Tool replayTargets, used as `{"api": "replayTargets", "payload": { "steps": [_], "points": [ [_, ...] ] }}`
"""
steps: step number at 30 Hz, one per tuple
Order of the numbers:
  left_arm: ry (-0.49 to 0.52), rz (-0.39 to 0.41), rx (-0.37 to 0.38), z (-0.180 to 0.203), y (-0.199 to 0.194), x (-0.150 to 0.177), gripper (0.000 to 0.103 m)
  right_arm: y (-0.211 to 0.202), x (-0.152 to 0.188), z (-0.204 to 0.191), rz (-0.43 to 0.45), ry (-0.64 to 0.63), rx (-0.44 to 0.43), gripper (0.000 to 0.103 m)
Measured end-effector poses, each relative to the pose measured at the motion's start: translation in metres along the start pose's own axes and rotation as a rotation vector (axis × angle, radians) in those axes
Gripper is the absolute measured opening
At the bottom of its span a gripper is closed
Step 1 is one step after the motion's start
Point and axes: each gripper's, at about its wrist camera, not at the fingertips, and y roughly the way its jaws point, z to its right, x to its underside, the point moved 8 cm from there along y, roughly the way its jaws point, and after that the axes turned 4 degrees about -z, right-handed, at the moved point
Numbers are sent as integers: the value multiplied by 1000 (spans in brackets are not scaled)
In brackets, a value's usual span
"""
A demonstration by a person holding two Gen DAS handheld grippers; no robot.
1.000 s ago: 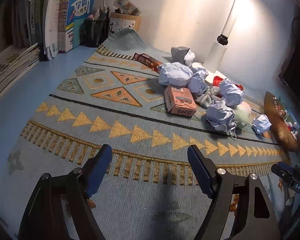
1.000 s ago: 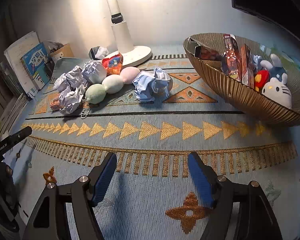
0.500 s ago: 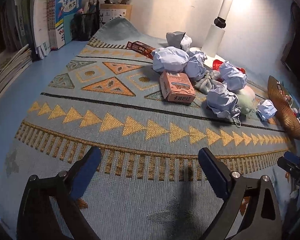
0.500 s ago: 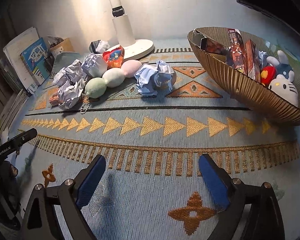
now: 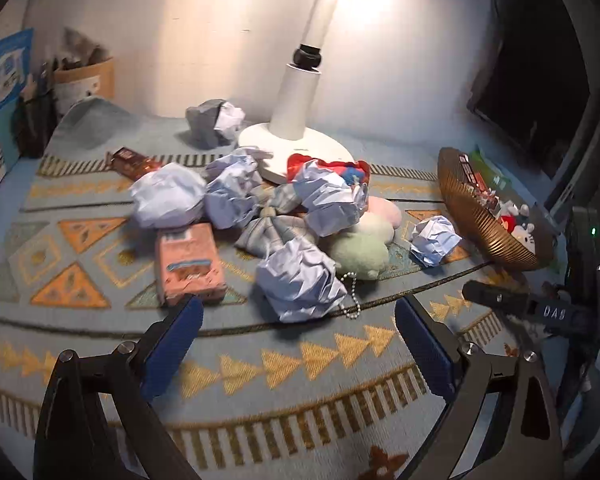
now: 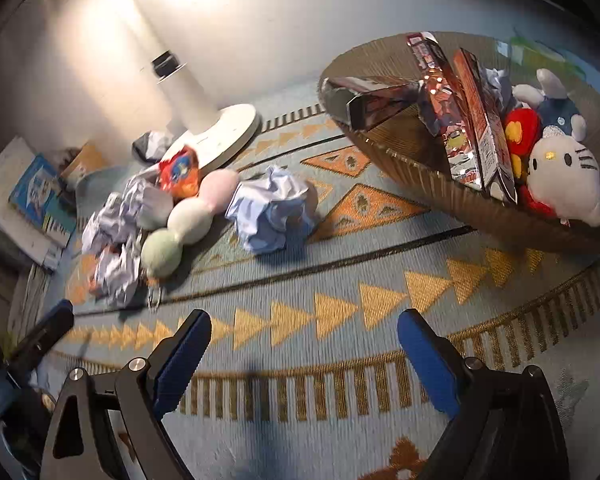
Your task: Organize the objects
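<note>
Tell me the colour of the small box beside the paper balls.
Pink box, clearest in the left wrist view.

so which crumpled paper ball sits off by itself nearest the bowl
The small paper ball beside the ribbed bowl; the others are bunched together around the lamp base.

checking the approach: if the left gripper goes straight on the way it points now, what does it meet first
Most likely the nearest crumpled paper ball, just ahead of the left gripper and between its open jaws' line; depth is uncertain.
</note>
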Motion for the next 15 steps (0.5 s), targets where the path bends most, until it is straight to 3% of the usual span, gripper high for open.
{"api": "replayTargets", "payload": {
  "steps": [3,6,8,11,13,14,15],
  "points": [
    [34,5,6,9,15,-6,95,10,-15,-9,-7,56,-65,94],
    [25,1,22,10,26,-4,93,19,-31,-15,37,46,-12,94],
    [12,-26,26,8,34,0,83,26,-38,-17,50,48,-11,94],
    [21,-18,36,11,33,-2,82,32,-50,-18,78,50,8,93],
    [22,-24,21,10,36,-2,76,34,-53,-19,99,37,23,87],
    [18,-34,14,9,38,-2,67,35,-54,-20,104,26,36,81],
    [13,-46,13,8,41,-2,54,36,-55,-22,109,12,48,66]
  ]
}}
